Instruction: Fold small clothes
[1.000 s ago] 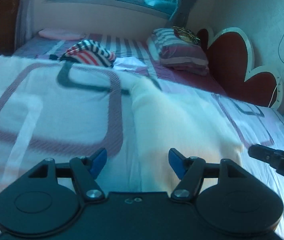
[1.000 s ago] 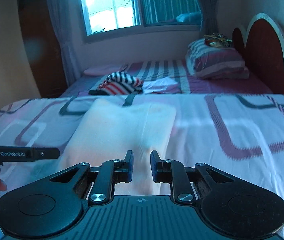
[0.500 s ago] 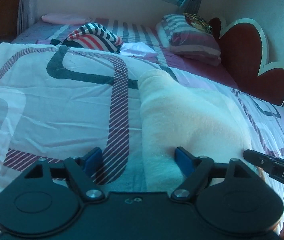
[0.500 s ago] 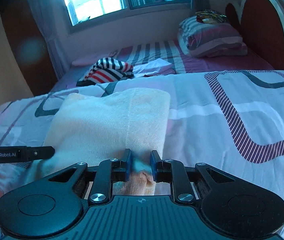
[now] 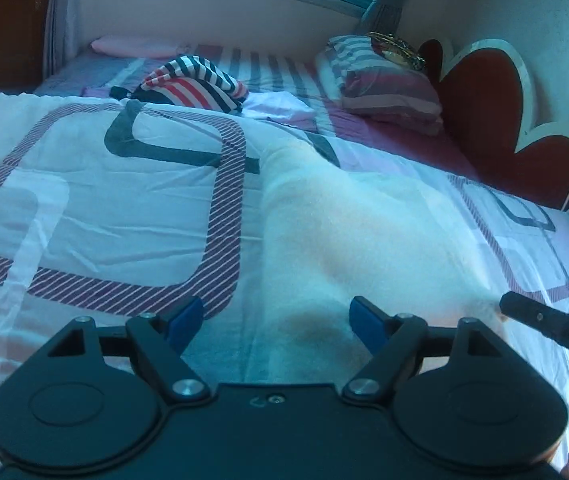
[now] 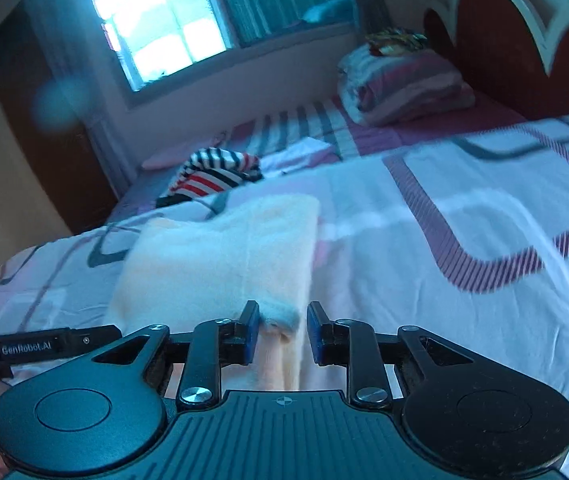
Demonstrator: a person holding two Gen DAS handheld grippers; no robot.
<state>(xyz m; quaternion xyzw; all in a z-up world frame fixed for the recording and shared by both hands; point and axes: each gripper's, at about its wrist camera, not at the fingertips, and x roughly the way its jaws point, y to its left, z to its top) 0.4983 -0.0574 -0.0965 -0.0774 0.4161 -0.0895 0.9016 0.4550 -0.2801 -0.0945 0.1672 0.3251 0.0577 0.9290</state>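
While both hover low, left gripper (image 5: 276, 320) gapes wide over the cream garment (image 5: 356, 232); right gripper (image 6: 280, 332) straddles its corner, parted.

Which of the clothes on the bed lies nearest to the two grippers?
The cream garment, plain and flat on the quilt just ahead; the striped garment lies crumpled farther back.

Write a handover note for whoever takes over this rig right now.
Left gripper: jaws wide open, empty, over the near edge of the cream cloth.
Right gripper: jaws open, straddling the cloth's near right corner, not clamped.
Cloth lies folded on the quilt; striped garment waits further back.
Done: cream cloth looks folded.
Left: probably fold the striped garment.
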